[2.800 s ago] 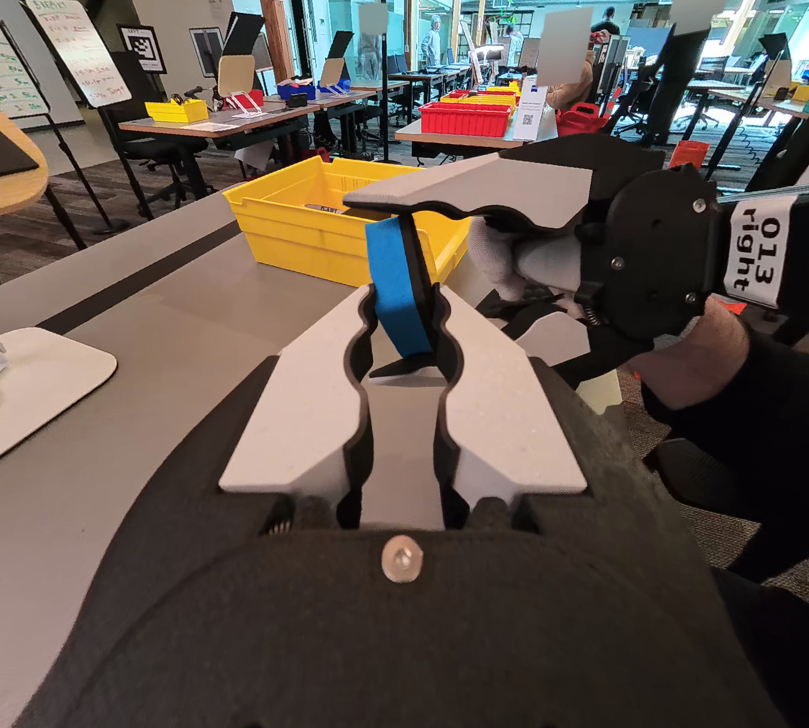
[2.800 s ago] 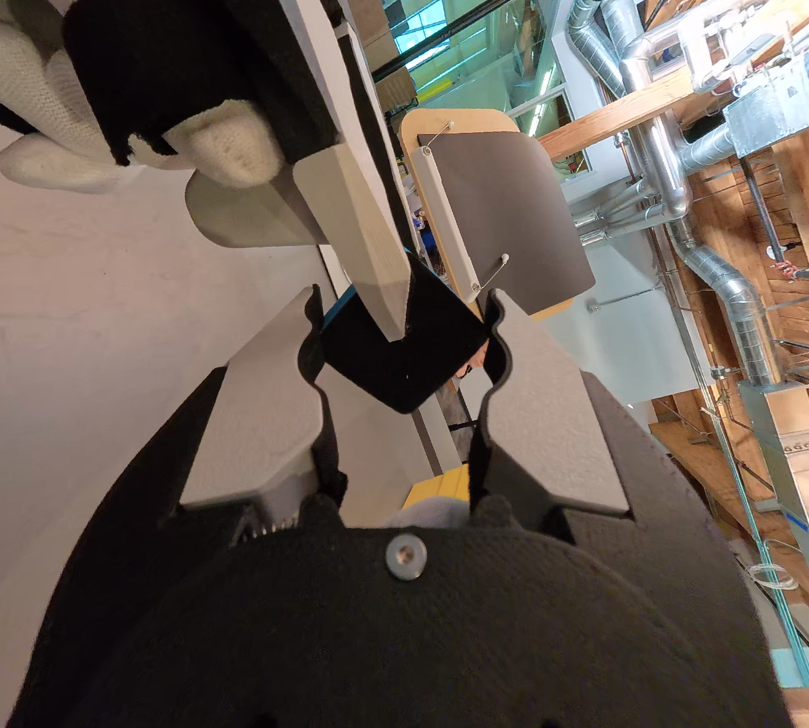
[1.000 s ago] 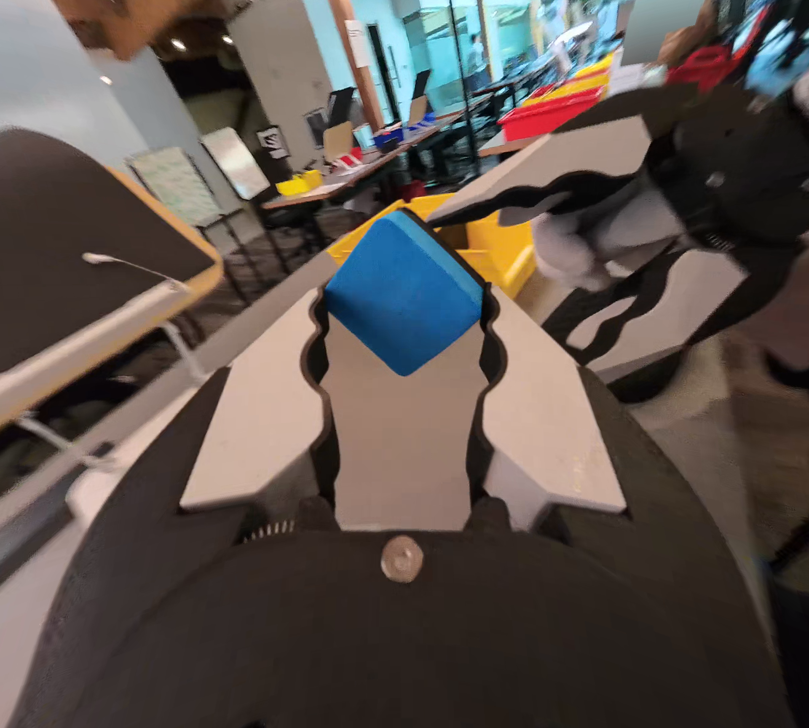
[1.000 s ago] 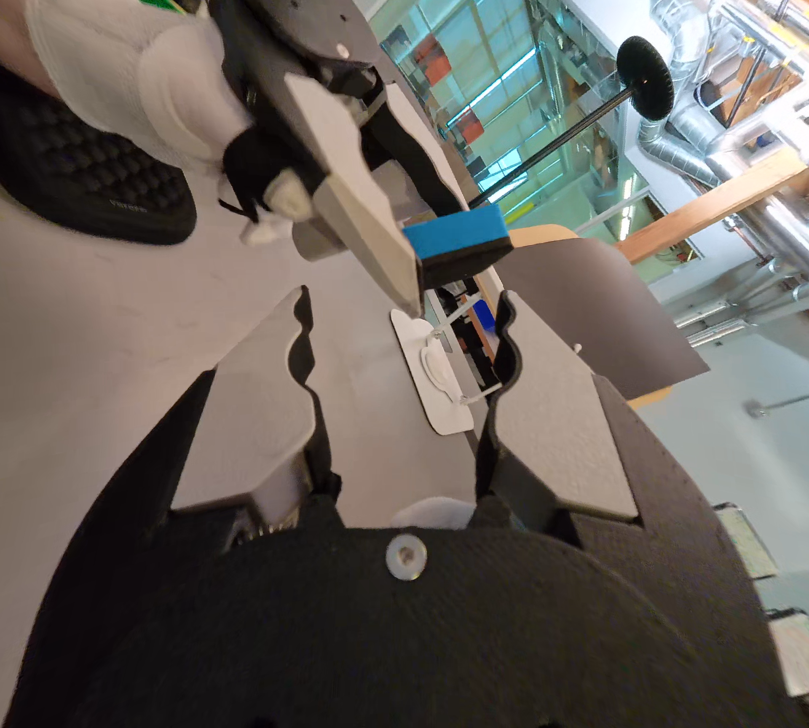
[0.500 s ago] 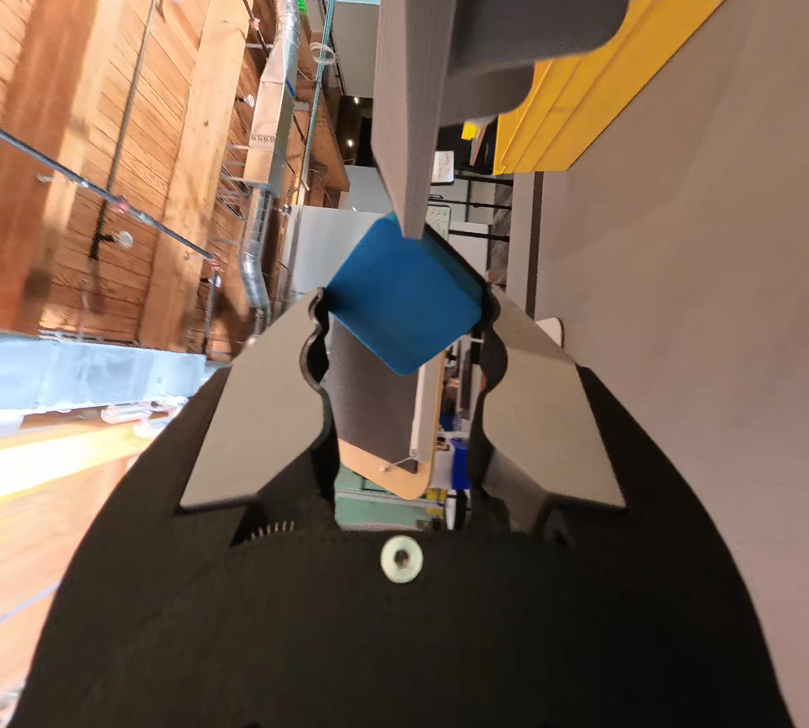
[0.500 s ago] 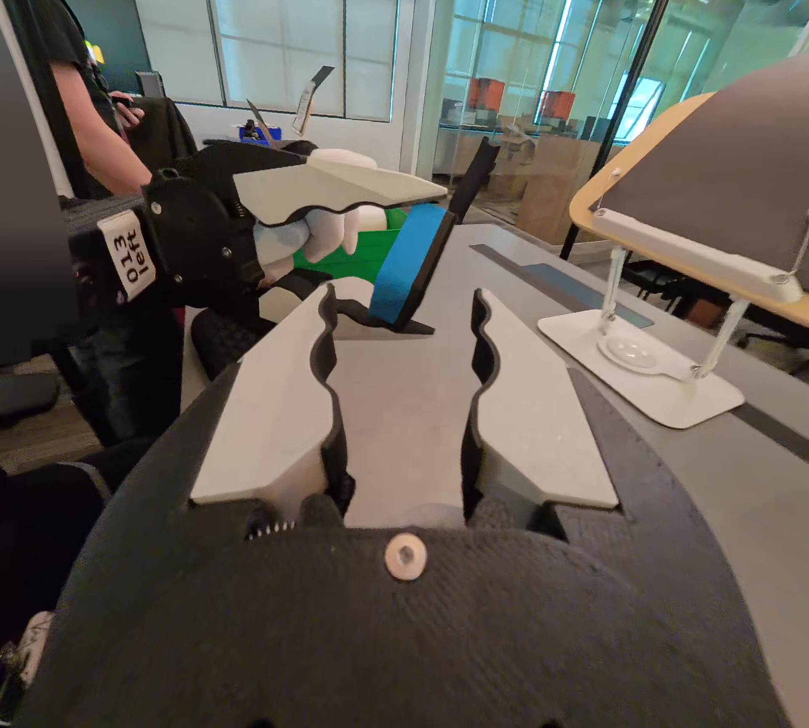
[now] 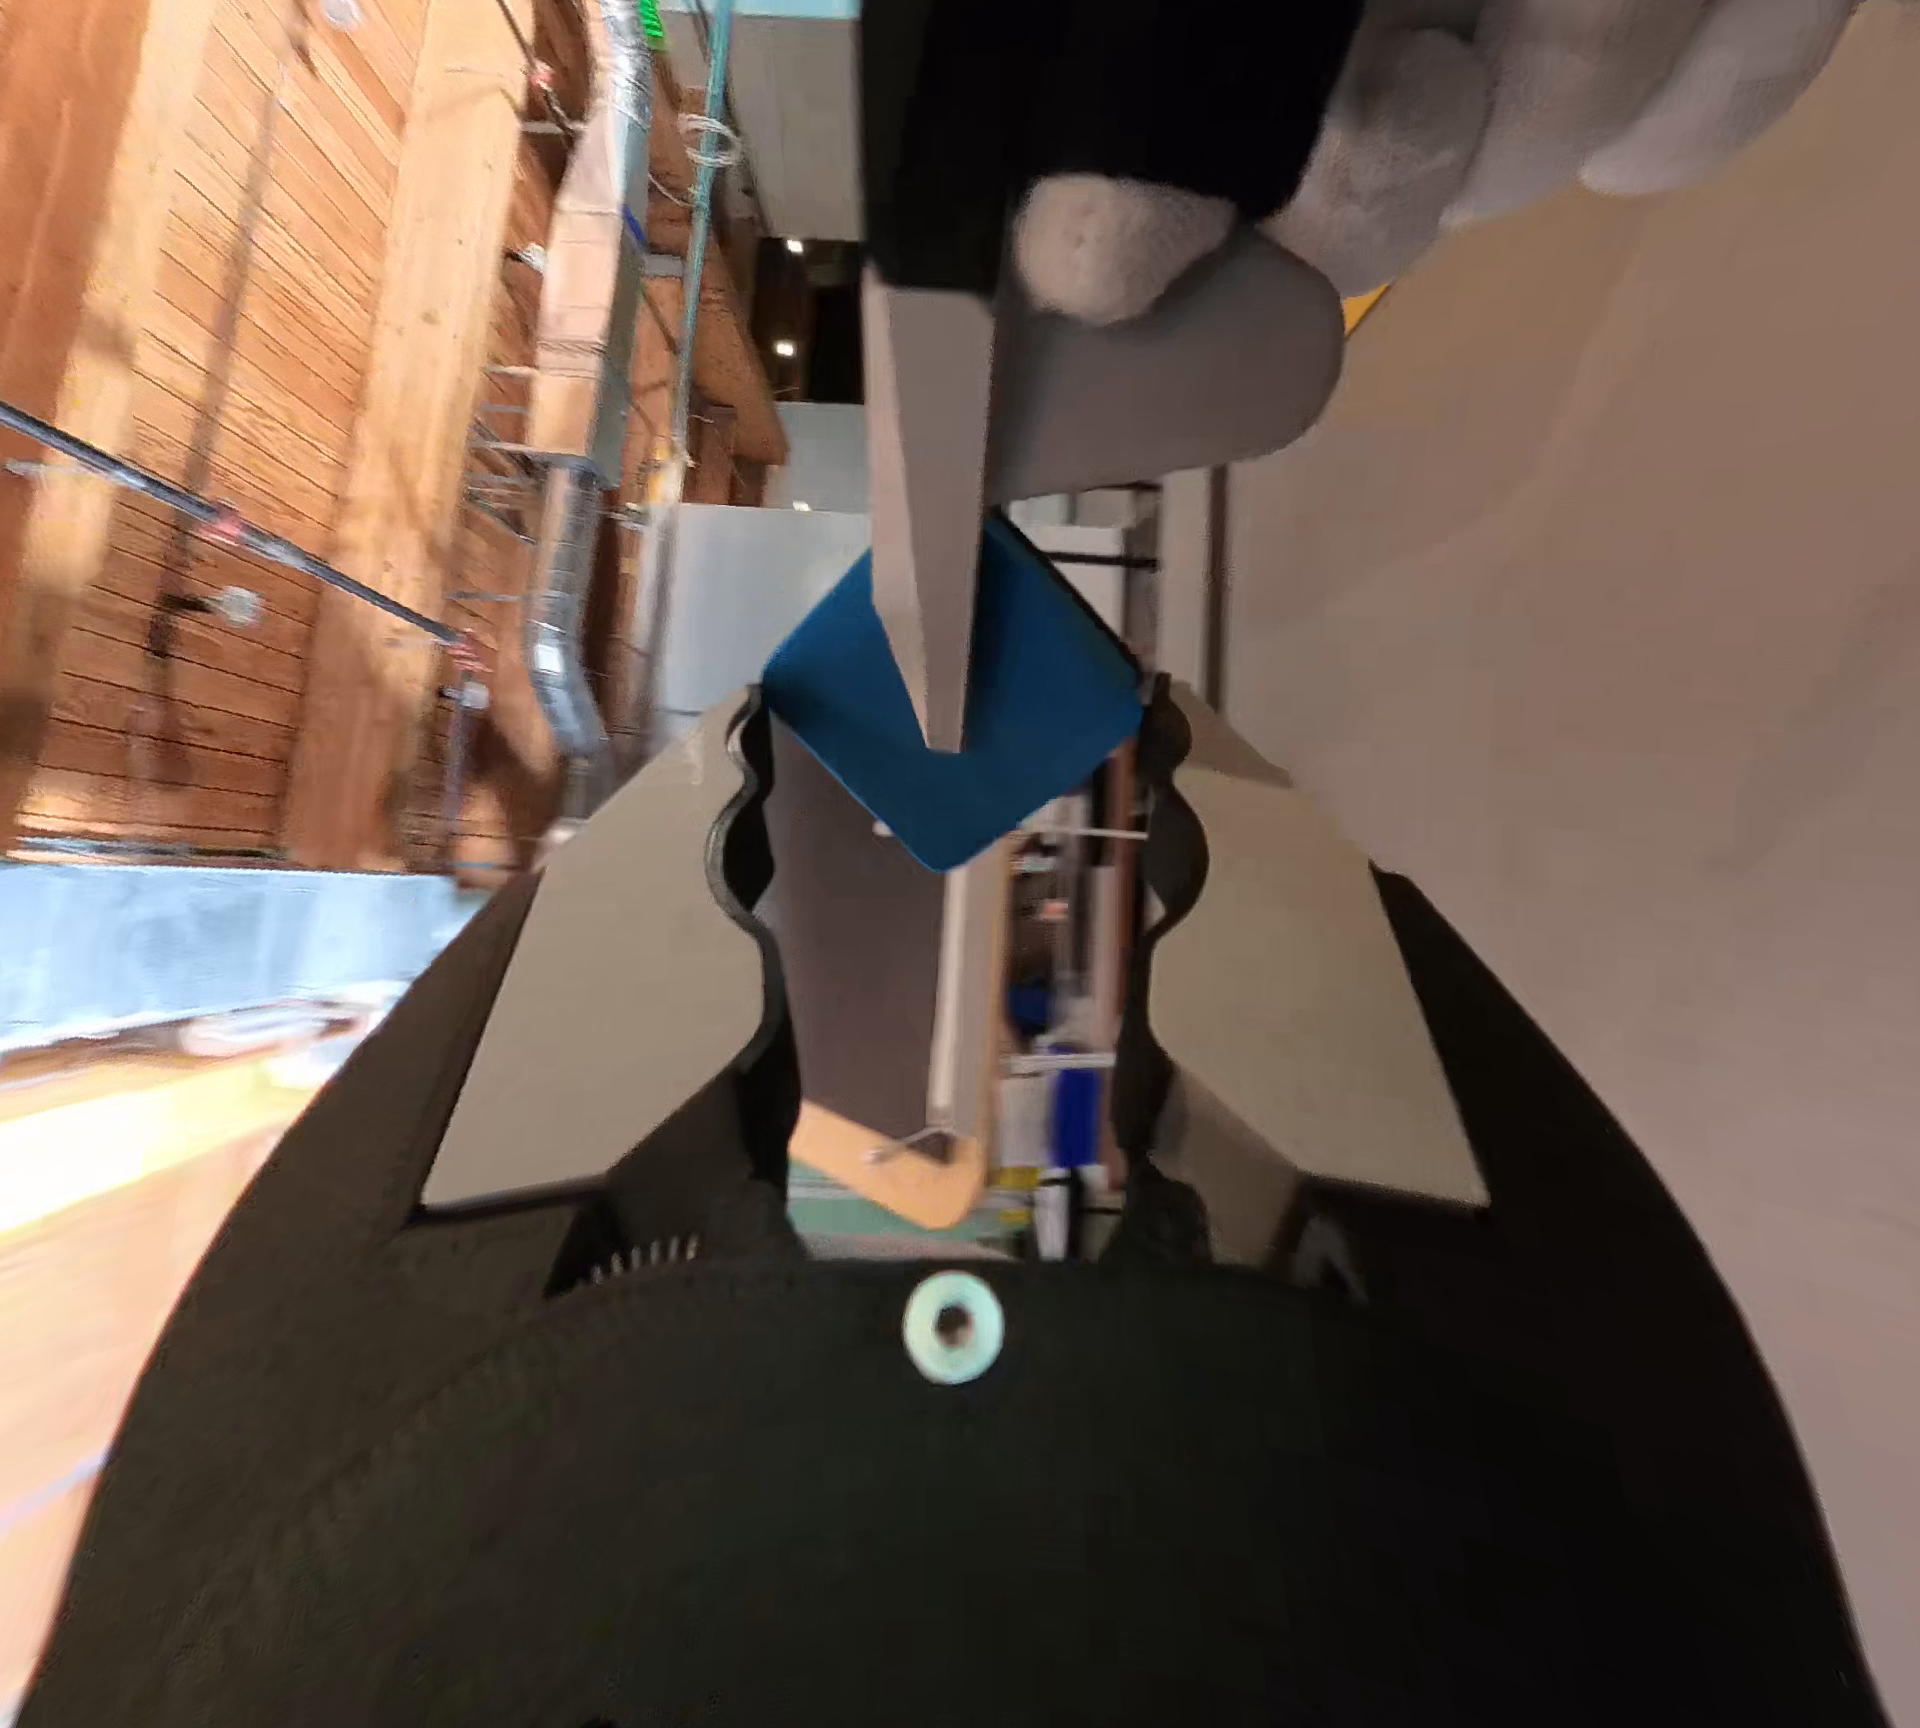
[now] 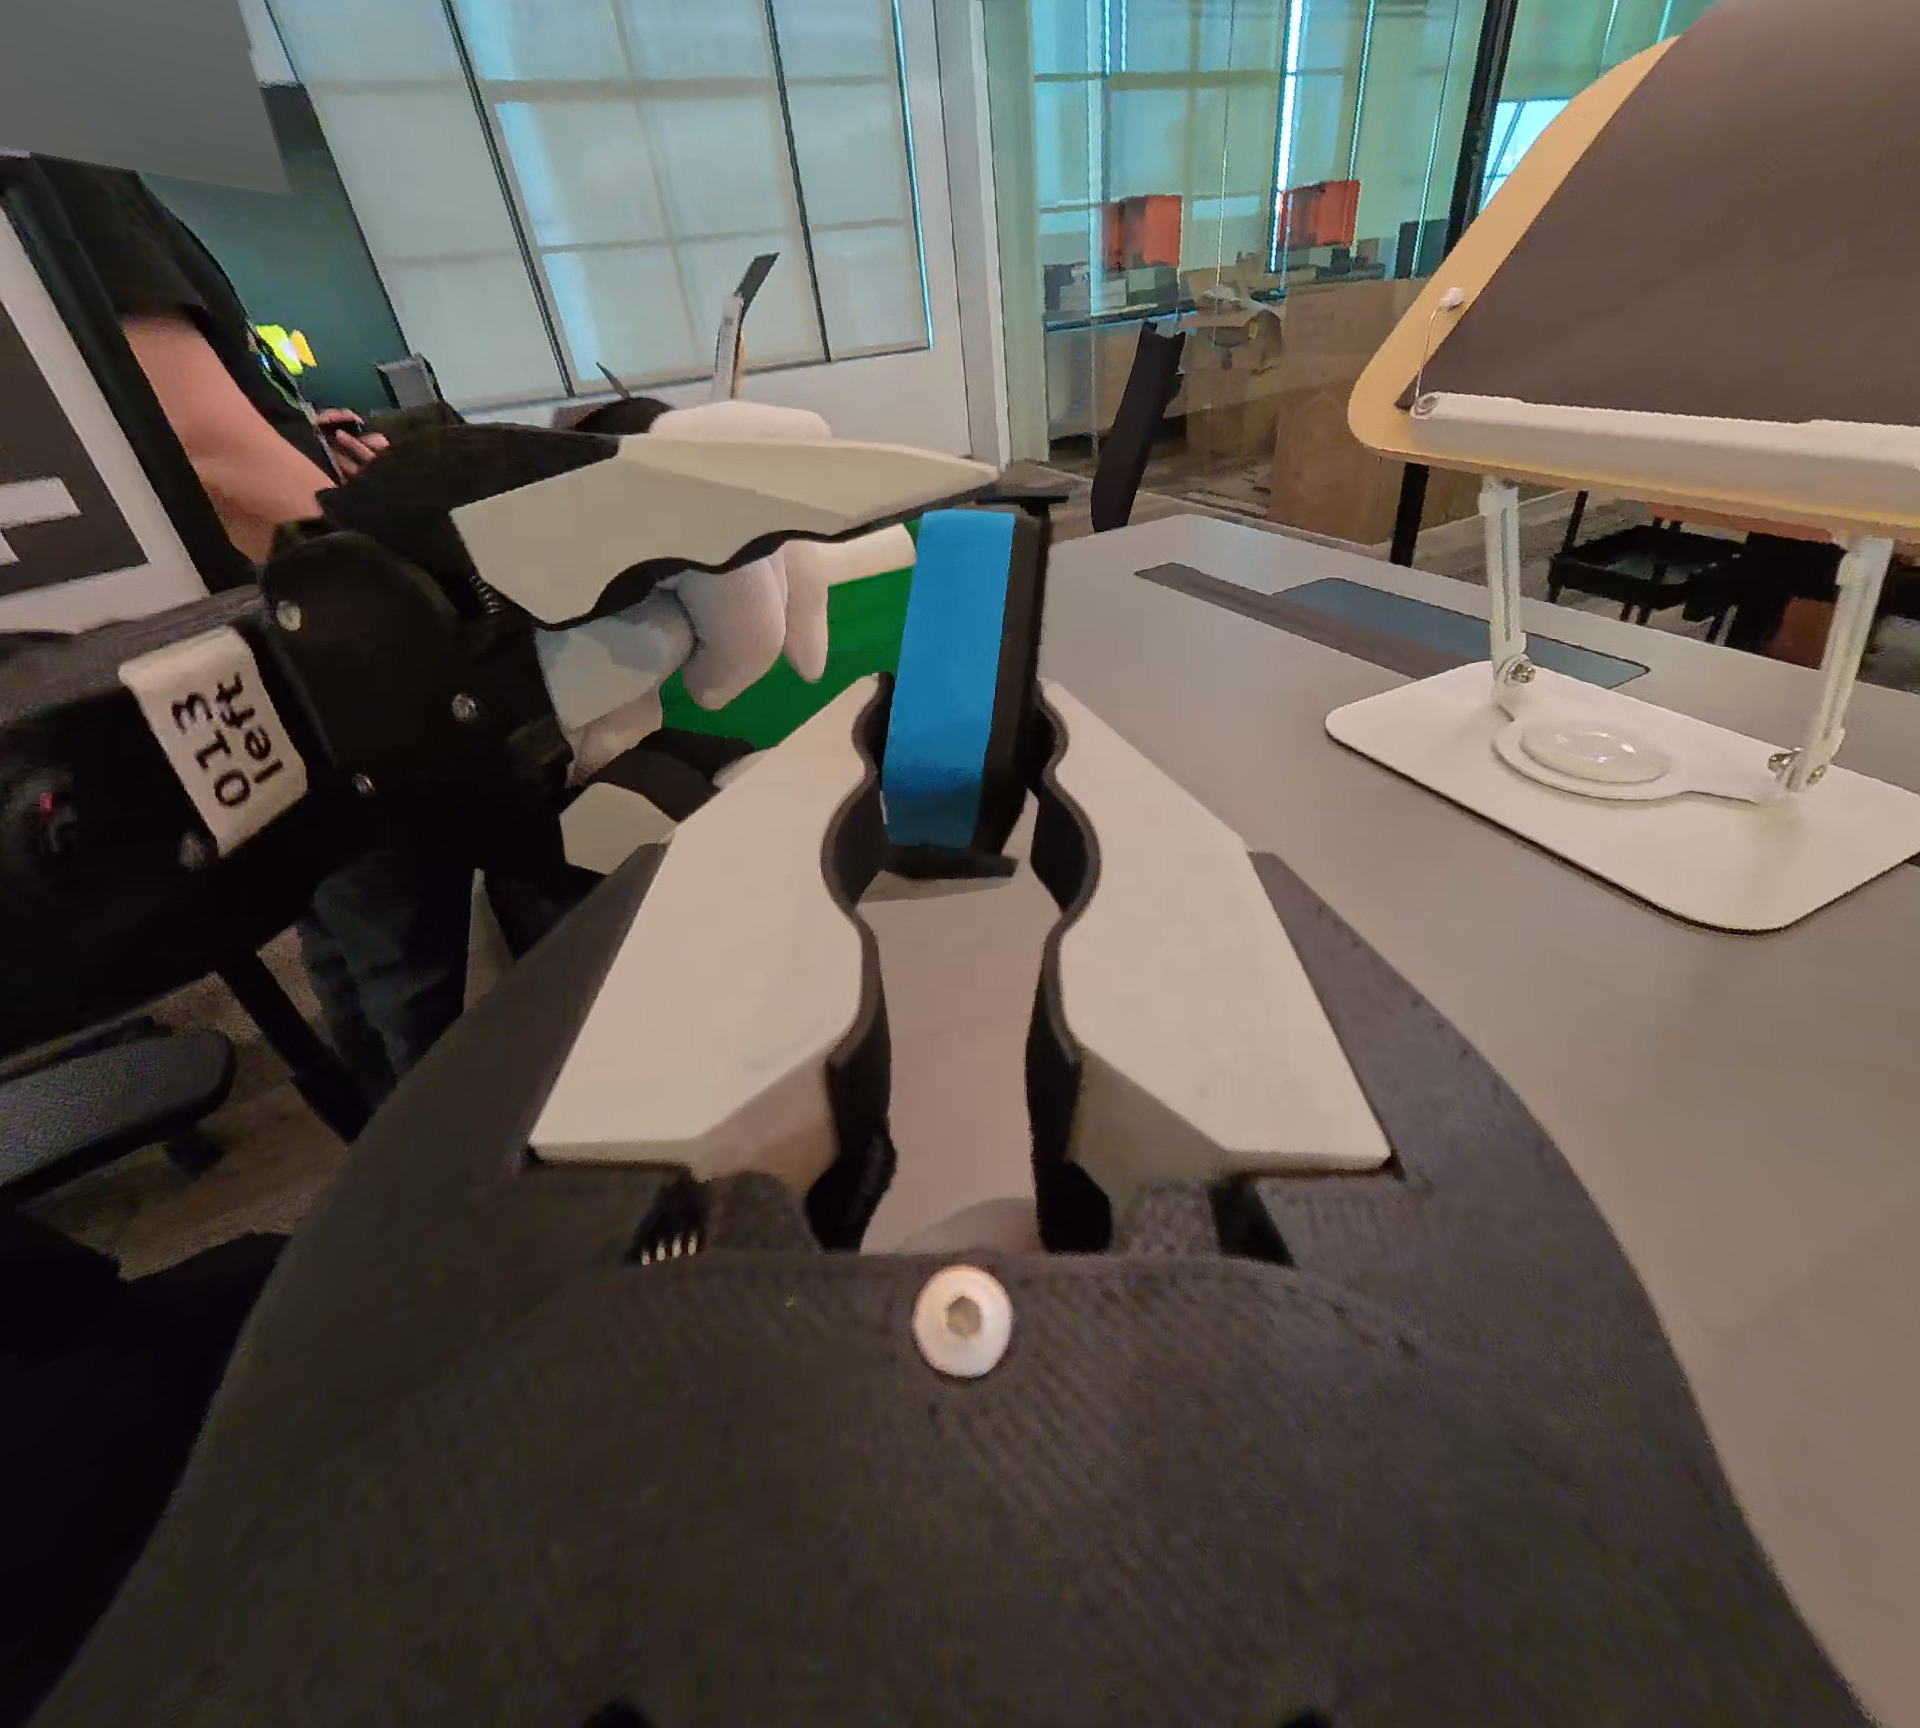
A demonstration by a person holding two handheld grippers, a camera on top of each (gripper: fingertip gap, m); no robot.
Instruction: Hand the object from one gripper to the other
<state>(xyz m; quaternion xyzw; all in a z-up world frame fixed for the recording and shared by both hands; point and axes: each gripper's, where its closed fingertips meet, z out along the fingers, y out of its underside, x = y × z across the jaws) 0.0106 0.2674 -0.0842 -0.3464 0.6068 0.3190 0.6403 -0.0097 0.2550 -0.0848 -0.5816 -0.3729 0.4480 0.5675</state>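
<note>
My left gripper [image 7: 951, 722] is clamped corner to corner on the blue-and-black pad [image 8: 951, 691], up off the table [image 8: 1558, 1003]. My right gripper [image 8: 956, 774] looks closed on its flat faces, though contact's hard to confirm. I'd squeeze firm before letting the left go.

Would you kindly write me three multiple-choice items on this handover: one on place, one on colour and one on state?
1. Where is the foam block?
A in a yellow bin; B flat on a shelf; C between the fingers of the right claw.
2. Its two broad faces are:
A blue and black; B red and white; C both green.
3. The left claw is:
A open and empty; B shut on the foam block; C lying on the floor.

Answers:
1 C, the right claw straddles it in mid-air.
2 A, the edge-on right wrist view shows both layers.
3 B, its fingers pinch two opposite corners.
</note>
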